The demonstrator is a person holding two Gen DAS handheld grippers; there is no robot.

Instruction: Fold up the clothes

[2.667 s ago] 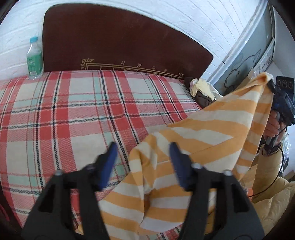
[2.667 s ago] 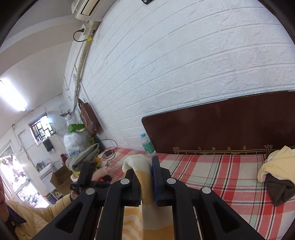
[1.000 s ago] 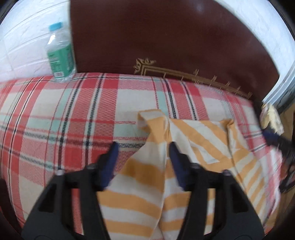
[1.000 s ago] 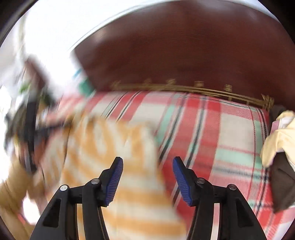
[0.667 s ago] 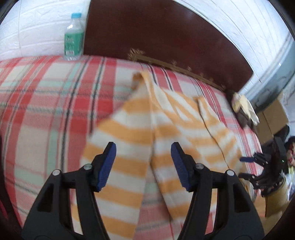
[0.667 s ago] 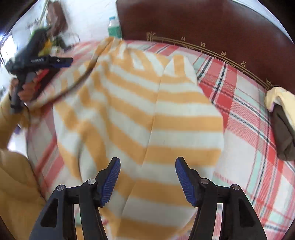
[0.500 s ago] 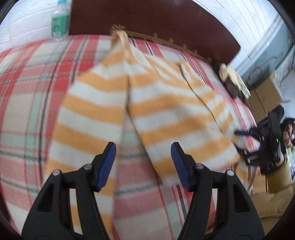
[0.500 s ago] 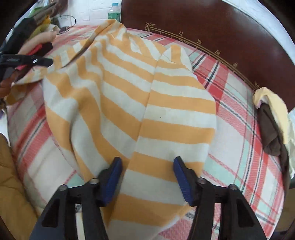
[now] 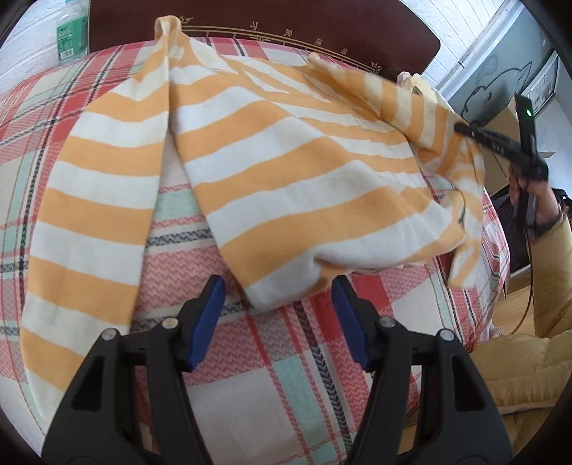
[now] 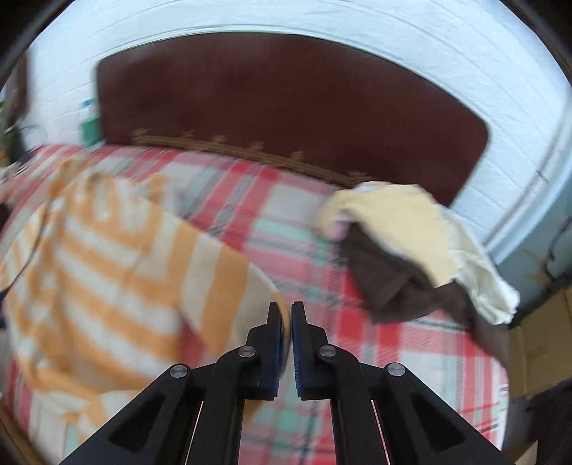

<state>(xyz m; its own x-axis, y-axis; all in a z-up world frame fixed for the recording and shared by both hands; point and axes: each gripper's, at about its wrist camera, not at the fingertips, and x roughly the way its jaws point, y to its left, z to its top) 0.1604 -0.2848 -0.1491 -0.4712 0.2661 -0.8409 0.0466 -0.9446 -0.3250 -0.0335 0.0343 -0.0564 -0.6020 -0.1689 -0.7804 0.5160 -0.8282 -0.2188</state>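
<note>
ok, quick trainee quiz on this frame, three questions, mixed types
1. True or false: the left claw is shut on the striped garment.
2. Which claw holds the garment's edge? A) left B) right C) neither
3. What stands left of the headboard in the left wrist view?

Key:
1. False. It is open above the plaid sheet, just short of the hem.
2. B. The right claw is closed on the edge.
3. A plastic bottle.
</note>
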